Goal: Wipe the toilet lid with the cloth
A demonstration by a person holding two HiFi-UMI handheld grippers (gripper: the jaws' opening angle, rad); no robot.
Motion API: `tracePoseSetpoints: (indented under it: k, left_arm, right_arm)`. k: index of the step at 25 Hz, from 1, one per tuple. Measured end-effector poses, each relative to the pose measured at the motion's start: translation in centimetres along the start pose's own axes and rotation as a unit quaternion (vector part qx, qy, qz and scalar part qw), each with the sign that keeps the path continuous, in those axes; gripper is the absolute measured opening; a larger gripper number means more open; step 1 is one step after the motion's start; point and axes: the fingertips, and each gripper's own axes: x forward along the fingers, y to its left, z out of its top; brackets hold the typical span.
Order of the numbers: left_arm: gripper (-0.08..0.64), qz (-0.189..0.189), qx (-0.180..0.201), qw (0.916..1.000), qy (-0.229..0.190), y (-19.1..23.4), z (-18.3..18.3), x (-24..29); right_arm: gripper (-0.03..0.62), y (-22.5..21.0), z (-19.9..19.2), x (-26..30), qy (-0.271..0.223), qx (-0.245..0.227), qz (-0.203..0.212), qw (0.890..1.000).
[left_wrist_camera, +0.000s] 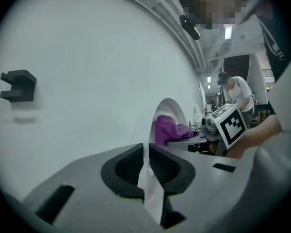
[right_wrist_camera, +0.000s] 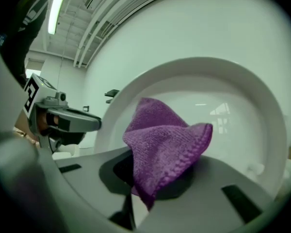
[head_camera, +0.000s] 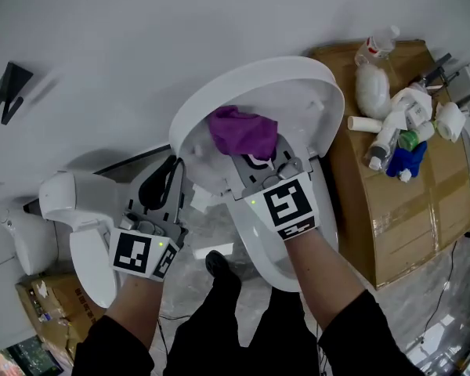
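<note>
The white toilet lid (head_camera: 254, 84) stands raised against the wall. My right gripper (head_camera: 260, 161) is shut on a crumpled purple cloth (head_camera: 243, 131), which rests against the lid's inner face. In the right gripper view the cloth (right_wrist_camera: 165, 140) bulges out of my right gripper (right_wrist_camera: 145, 181) in front of the lid (right_wrist_camera: 228, 91). My left gripper (head_camera: 171, 180) sits at the lid's left rim. In the left gripper view my left gripper (left_wrist_camera: 146, 168) is shut on that thin white rim (left_wrist_camera: 152, 191), and the cloth (left_wrist_camera: 170, 129) shows beyond it.
A cardboard box (head_camera: 392, 218) at the right carries bottles and rolled white cloths (head_camera: 399, 124). The toilet seat (head_camera: 270, 261) lies below my right hand. Another white fixture (head_camera: 70, 202) stands at the left. A black bracket (head_camera: 8, 92) is on the wall. A person (left_wrist_camera: 237, 91) stands far off.
</note>
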Motion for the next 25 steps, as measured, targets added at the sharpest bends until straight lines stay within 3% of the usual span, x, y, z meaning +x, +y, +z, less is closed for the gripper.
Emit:
tracePoseSetpoints:
  k: [7, 11, 14, 20, 25]
  left_arm:
    - [0.043, 0.026, 0.003, 0.9996, 0.004, 0.3, 0.0, 0.2]
    - [0.043, 0.039, 0.005, 0.9992, 0.006, 0.4, 0.0, 0.2]
    - [0.043, 0.041, 0.003, 0.9992, 0.001, 0.3, 0.1, 0.3]
    - [0.043, 0.022, 0.006, 0.9997, -0.002, 0.1, 0.2, 0.3]
    - [0.043, 0.002, 0.004, 0.9999, -0.01, 0.3, 0.3, 0.4]
  right_arm:
    - [0.055, -11.2, -4.2, -5.0, 0.031, 0.018, -0.103, 0.994]
    - [0.055, -13.5, -5.6, -6.3, 0.039, 0.021, -0.116, 0.992]
    - [0.055, -11.8, -6.1, -5.5, 0.04, 0.019, -0.1, 0.994]
    - [0.055, -3.1, -6.5, -0.4, 0.039, 0.002, -0.027, 0.999]
    - [0.054, 2.4, -7.4, 2.7, 0.038, 0.02, 0.005, 0.999]
